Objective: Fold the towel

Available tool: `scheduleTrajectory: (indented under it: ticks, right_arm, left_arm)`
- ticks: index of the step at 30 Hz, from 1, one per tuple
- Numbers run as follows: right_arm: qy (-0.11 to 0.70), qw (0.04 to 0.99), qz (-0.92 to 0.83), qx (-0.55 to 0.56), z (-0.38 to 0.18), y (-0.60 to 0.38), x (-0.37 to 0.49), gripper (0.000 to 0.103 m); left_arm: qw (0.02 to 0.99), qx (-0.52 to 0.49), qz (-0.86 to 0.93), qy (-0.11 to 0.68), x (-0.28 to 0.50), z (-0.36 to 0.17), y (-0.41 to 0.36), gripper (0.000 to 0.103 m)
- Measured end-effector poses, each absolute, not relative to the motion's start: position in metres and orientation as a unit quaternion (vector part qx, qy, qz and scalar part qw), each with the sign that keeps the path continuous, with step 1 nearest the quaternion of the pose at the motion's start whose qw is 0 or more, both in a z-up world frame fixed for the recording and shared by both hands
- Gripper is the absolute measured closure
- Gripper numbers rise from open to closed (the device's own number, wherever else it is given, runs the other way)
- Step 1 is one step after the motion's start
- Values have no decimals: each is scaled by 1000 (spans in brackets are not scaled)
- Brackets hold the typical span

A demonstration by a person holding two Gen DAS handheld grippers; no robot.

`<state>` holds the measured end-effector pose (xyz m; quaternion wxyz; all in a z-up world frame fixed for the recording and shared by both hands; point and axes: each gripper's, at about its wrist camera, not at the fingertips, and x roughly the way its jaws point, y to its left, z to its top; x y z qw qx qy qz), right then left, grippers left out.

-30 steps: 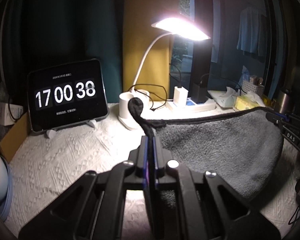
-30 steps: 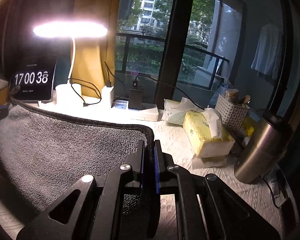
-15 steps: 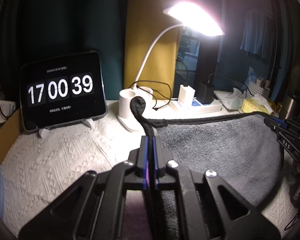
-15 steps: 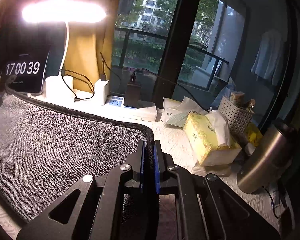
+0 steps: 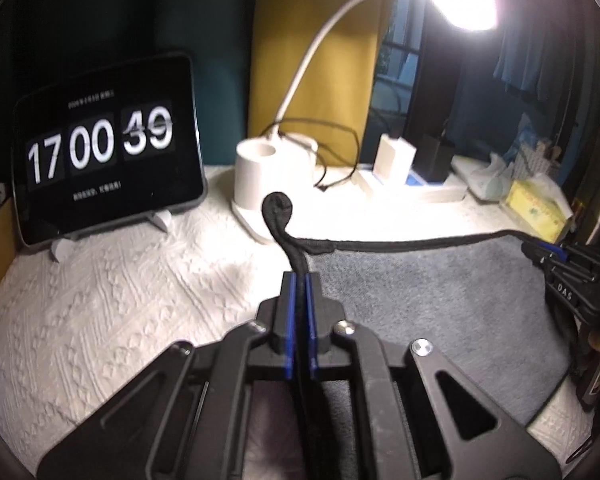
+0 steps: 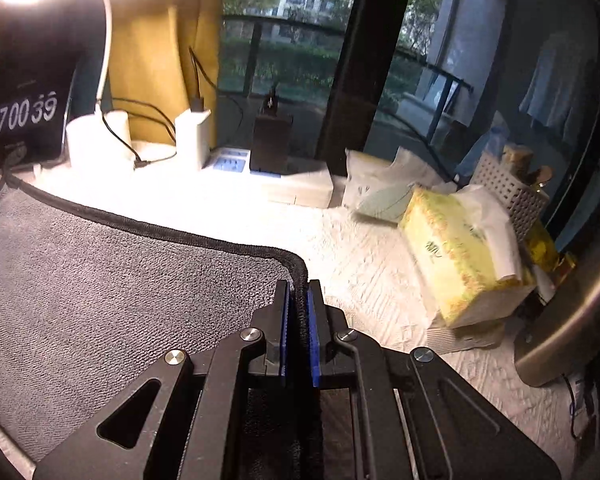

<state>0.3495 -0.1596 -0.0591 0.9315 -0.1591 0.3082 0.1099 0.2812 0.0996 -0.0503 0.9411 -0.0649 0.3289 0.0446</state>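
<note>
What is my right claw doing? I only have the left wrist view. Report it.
Observer: The right claw is shut on the towel, pinching its black-hemmed corner.
Operator: Name whatever stands farthest right on that side.
Observer: A steel flask stands on the white cloth at the frame's edge, beyond the yellow tissue box and apart from the towel.
</note>
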Motion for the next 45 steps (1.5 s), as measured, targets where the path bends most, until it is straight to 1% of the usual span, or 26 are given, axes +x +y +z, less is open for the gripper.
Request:
scheduleTrajectory:
  ticks: [4,11,15,20,22,23,25,27,28,29,30,31,32,33,36,40,45]
  right_arm:
    - [322,926,108,-165,-67,-156,359,94]
    - [347,917,106,-167,-76,-154,371,94]
    - [364,910,106,-166,-80,-154,377,94]
    - [379,905,104,-164,-84,-155,383,94]
    - [380,904,103,-168,-85,-154,382,92]
    - [380,904,102,-169,-85,-154,382,89]
    - [379,904,99,-170,-85,-154,381,88]
    - [379,905,95,-169,-84,-155,380,80]
    - [378,906,92,-166,-84,-156,380,77]
    - [378,907,89,-163,-83,-158,380,70]
    - [378,907,86,-162,-82,-158,381,65]
    - [378,908,82,-163,-82,-159,381,62]
    - [378,908,80,-163,-82,-160,380,56]
    - [377,908,78,-164,-81,-161,379,52]
    - [379,907,84,-161,-77,-163,375,43]
    - [371,910,99,-158,-70,-164,363,42]
    - [363,914,104,-151,-61,-170,347,42]
  left_arm:
    - [933,-59,44,352,291,-62,101,98]
    - [913,-77,44,399,309,-80,110,97]
    - [902,-91,48,420,316,-88,115,93]
    - [901,-91,51,422,317,-89,114,90]
    - [900,-95,53,422,317,-88,115,87]
    - [901,-97,54,420,316,-87,116,86]
    - [904,-94,58,413,314,-84,115,86]
    - [908,-91,65,404,309,-78,114,85]
    - [909,-86,69,402,308,-76,113,83]
    - [909,-79,75,402,307,-74,112,80]
    - [909,-75,78,402,306,-74,112,68]
    - [909,-70,83,402,305,-73,111,47]
    - [910,-69,86,400,303,-73,111,41]
    - [911,-68,88,398,301,-72,111,38]
    - [913,-69,83,394,294,-66,108,37]
    - [919,-74,83,379,282,-56,104,35]
    - [925,-78,75,365,266,-49,94,34]
